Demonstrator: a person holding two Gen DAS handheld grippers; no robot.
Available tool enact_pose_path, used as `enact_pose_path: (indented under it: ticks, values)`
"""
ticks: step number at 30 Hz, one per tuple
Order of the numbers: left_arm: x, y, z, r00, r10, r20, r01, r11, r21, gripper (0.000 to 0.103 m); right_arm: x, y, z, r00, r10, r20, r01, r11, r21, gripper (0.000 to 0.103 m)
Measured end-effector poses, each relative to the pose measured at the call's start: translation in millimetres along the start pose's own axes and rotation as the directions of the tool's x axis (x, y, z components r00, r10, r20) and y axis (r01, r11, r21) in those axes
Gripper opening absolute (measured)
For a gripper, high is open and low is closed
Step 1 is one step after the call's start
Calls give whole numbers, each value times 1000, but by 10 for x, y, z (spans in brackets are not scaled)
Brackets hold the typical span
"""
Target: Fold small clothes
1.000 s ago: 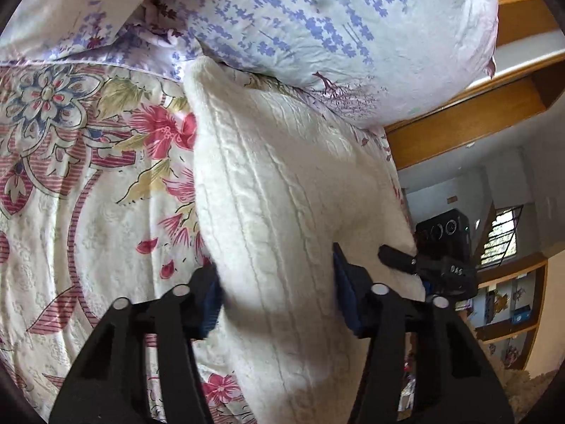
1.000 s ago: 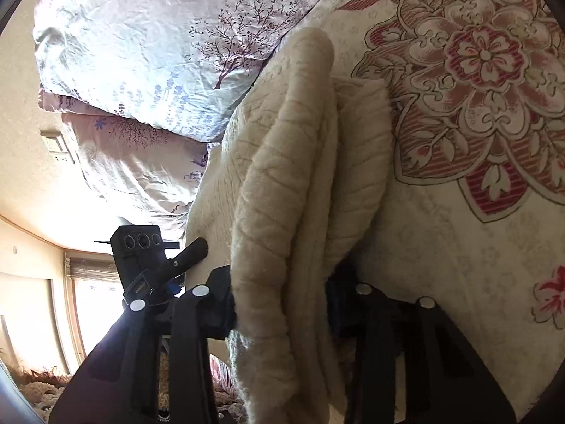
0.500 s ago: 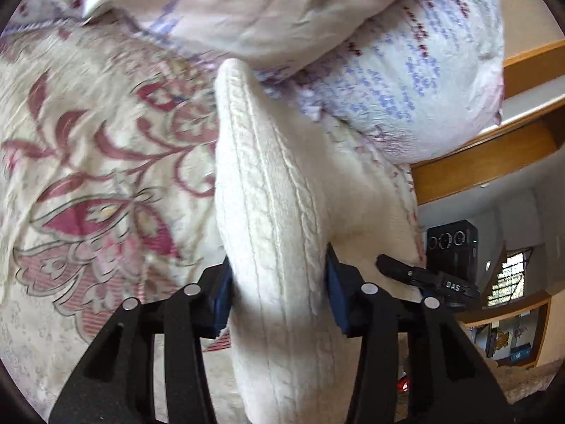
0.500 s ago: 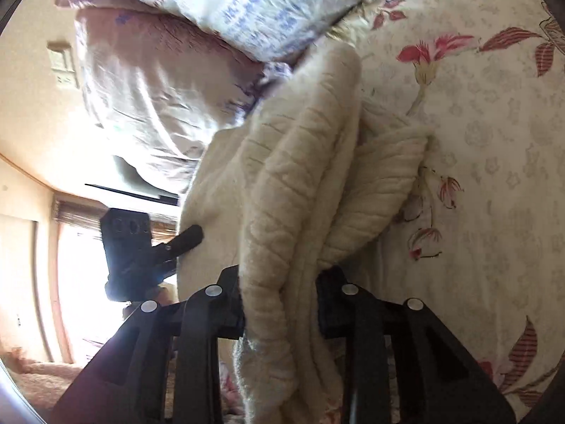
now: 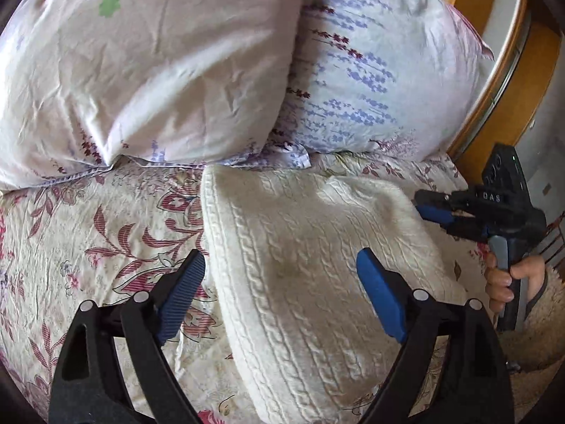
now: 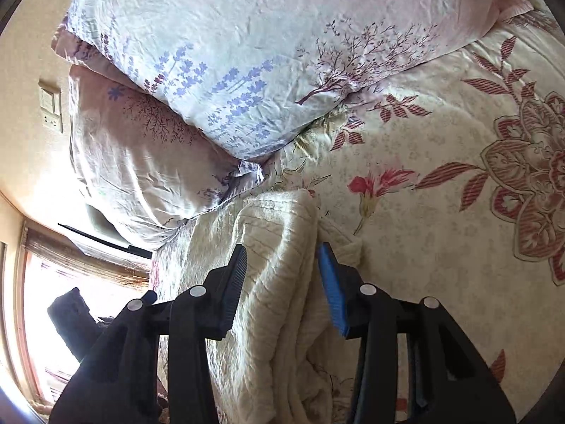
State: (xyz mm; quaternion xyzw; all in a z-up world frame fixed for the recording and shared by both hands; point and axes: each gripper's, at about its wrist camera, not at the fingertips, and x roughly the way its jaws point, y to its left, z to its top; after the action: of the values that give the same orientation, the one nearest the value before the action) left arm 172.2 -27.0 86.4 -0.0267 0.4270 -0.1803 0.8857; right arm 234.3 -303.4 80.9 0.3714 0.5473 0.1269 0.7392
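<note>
The left gripper (image 5: 280, 293) is spread wide, its blue pads (image 5: 379, 298) clear of the fabric and holding nothing. Beneath it, the cream cable-knit garment (image 5: 303, 261) lies folded on the floral bedspread (image 5: 106, 233), with its far edge touching the 2 pillows (image 5: 176, 70) at the head end of the bed. The right gripper (image 6: 282, 282) sits at the garment's right edge with its jaws parted, 1 pad on each side of a raised fold; no clamping contact is visible.
</note>
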Motion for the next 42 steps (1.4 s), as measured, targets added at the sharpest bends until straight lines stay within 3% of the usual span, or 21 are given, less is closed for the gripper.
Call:
enact_pose_path:
  ticks: [2, 4, 10, 17, 21, 23, 25, 26, 32, 33, 34, 37, 42]
  values:
    - [123, -120, -4, 999, 22, -40, -21, 999, 38, 88, 162, 25, 18, 999, -9, -35, 9, 1000, 2, 34]
    - [191, -173, -40, 997, 48, -57, -45, 997, 62, 89, 171, -58, -24, 998, -33, -61, 32, 999, -12, 9]
    - [174, -193, -72, 998, 38, -52, -34, 997, 73, 98, -6, 0, -78, 995, -79, 55, 82, 996, -40, 8]
    - [289, -218, -80, 993, 73, -93, -65, 994, 87, 100, 177, -213, -109, 983, -184, 14, 184, 983, 1, 7]
    - [315, -203, -98, 991, 90, -103, -81, 993, 85, 101, 201, -276, -98, 991, -132, -3, 132, 991, 19, 9]
    - [253, -184, -99, 993, 85, -83, -79, 994, 81, 101, 68, -259, -140, 995, -102, 12, 101, 994, 32, 19]
    - [184, -159, -110, 994, 91, -67, -86, 993, 75, 101, -95, -200, -233, 995, -93, 35, 93, 996, 11, 41]
    - [162, -147, -118, 993, 98, -63, -94, 993, 71, 101, -163, -172, -303, 995, -82, 49, 82, 997, 2, 42]
    - [142, -144, -184, 988, 128, -82, -124, 991, 53, 101, -251, -114, -693, 1000, -28, 14, 28, 1000, 12, 41]
    - [143, -159, -204, 987, 138, -84, -133, 989, 62, 101, -247, -111, -727, 1000, -25, 14, 24, 999, 21, 37]
    - [150, -173, -226, 985, 151, -88, -145, 987, 73, 101, -235, -89, -759, 1000, -20, 14, 20, 1000, 17, 26]
    - [213, -187, -298, 978, 177, -112, -167, 981, 99, 101, -191, -18, -811, 994, -111, 15, 111, 993, -26, 14]
    - [309, -125, -372, 978, 149, -146, -143, 988, 53, 101, -125, -142, -827, 978, -207, 32, 206, 978, 17, 10]
